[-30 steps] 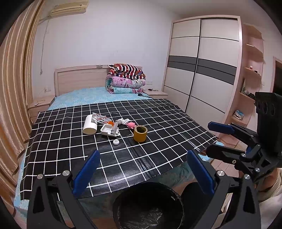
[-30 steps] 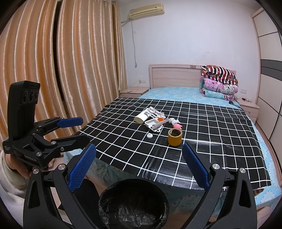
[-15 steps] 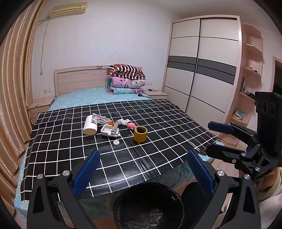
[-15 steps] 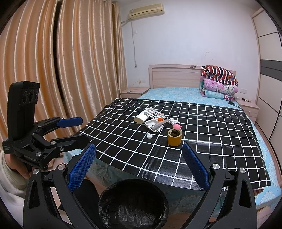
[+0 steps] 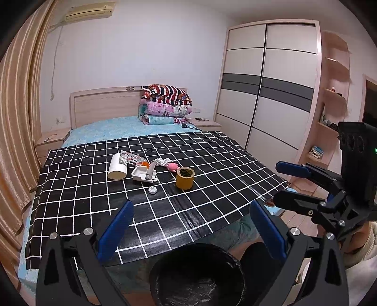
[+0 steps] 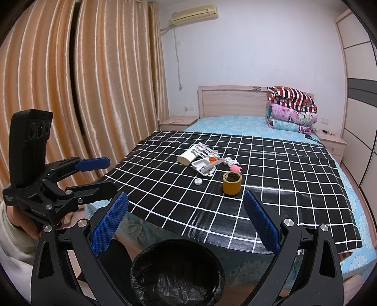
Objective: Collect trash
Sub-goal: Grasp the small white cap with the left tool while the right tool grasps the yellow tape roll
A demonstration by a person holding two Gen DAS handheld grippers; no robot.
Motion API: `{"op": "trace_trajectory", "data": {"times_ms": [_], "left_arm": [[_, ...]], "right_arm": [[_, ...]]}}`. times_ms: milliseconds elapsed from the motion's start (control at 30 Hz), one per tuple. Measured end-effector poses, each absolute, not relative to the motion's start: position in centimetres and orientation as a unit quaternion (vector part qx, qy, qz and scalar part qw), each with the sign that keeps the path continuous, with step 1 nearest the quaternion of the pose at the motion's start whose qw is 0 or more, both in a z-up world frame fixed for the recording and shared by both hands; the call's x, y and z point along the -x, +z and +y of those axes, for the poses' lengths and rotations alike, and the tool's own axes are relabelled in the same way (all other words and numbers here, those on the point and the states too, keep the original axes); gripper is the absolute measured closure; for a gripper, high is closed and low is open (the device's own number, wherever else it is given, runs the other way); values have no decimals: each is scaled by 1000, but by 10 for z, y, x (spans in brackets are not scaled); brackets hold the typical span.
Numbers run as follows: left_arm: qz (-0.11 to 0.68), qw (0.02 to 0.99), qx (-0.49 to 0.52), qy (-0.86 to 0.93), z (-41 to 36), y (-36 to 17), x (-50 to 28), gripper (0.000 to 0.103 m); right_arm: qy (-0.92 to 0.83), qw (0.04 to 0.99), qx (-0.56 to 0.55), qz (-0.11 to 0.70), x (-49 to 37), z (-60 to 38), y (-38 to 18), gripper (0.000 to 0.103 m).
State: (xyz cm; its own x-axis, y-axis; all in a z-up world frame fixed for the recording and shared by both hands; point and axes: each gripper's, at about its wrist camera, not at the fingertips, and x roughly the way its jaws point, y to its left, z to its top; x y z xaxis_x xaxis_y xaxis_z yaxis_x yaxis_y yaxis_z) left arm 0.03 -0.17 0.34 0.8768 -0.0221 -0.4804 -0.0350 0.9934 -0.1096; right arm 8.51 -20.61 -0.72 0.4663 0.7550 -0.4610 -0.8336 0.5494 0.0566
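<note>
Left wrist view: left gripper [image 5: 190,226] was spread wide and held nothing; the right gripper [image 5: 284,183] hung at the right edge, also parted and bare
Trash pile: on the checked cloth [image 5: 77,188] sat a white roll [image 5: 117,170], a foil wrapper [image 5: 128,159] just behind it, a white tray [image 5: 143,174], a white cap [image 5: 152,190], a pink toy [image 5: 172,166] and a yellow tape roll [image 5: 185,178], all well ahead of the fingertips
Bin: black bin [image 5: 198,275] with a black liner stood low between the fingers, at the bed's foot
Surroundings: folded quilts [image 5: 166,104] against the headboard, wardrobe [image 5: 266,89] to the right
Right wrist view: right gripper [image 6: 185,226] was released and carried nothing; the left gripper [image 6: 94,175] was at the left, likewise apart
Trash pile: tape roll [image 6: 232,183] was nearest, cap [image 6: 198,181] beside it, tray [image 6: 203,166] and roll [image 6: 187,157] behind
Bin: black bin [image 6: 176,270] below the fingers
Surroundings: curtains [image 6: 82,82], air conditioner [image 6: 194,14]
Writing: none readable in either view
</note>
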Motion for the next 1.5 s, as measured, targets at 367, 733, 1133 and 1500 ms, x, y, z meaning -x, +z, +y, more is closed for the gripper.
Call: {"op": "trace_trajectory", "data": {"times_ms": [367,733,1133,1500], "left_arm": [[280,957,75,17,23,-15,-35,8],[311,947,75,30,53,-42,-82,14],[356,930,87,38,74,-80,-143,23],[395,914,89,40,81,-109,-187,45]], "right_arm": [[457,852,84,241,-115,-195,-16,4],[439,855,99,257,-160,-173,-31,4],[429,850,120,280,-210,-136,-58,12],[417,846,131,306,-244,-110,-86,31]]}}
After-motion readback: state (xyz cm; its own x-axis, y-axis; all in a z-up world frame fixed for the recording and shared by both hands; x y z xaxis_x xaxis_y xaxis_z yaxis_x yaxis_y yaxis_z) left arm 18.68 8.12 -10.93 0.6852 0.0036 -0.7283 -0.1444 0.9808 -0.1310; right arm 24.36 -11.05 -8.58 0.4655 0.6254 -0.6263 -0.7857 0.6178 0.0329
